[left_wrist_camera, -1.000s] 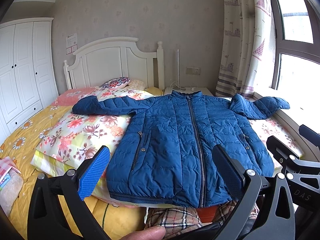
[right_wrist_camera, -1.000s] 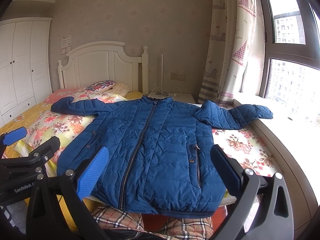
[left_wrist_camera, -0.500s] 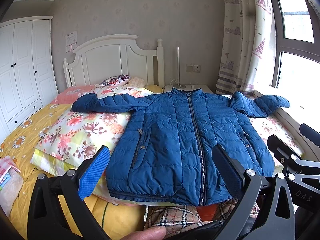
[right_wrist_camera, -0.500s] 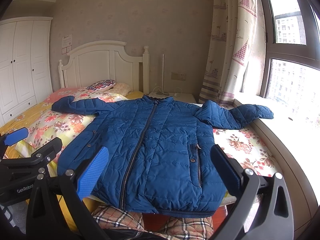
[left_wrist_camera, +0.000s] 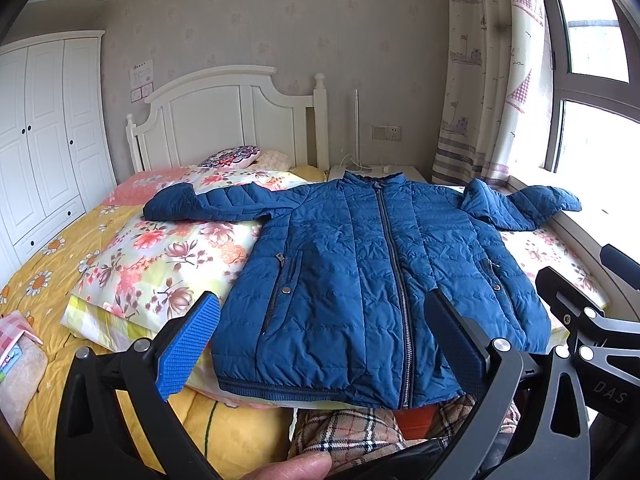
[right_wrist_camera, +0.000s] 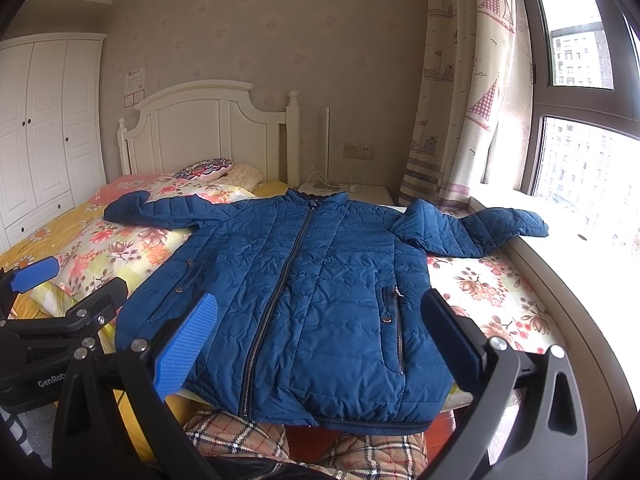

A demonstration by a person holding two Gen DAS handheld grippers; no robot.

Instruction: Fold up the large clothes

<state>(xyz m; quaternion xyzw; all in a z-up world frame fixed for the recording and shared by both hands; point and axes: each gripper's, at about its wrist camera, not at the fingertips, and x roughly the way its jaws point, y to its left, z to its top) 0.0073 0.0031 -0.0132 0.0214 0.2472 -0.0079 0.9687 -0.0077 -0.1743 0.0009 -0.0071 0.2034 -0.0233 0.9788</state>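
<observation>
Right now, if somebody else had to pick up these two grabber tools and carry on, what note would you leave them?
Left gripper: open, empty, held short of the jacket's hem.
Right gripper: open, empty, also short of the hem.
Jacket: blue, quilted, zipped up, lying front up and flat on the bed, collar toward the headboard. One sleeve lies out across the floral quilt; the other sleeve reaches toward the window sill and is creased at the shoulder.
Done: jacket is spread out. No fold is visible.
Left: all the folding, probably the sleeves in first, then the body.
</observation>
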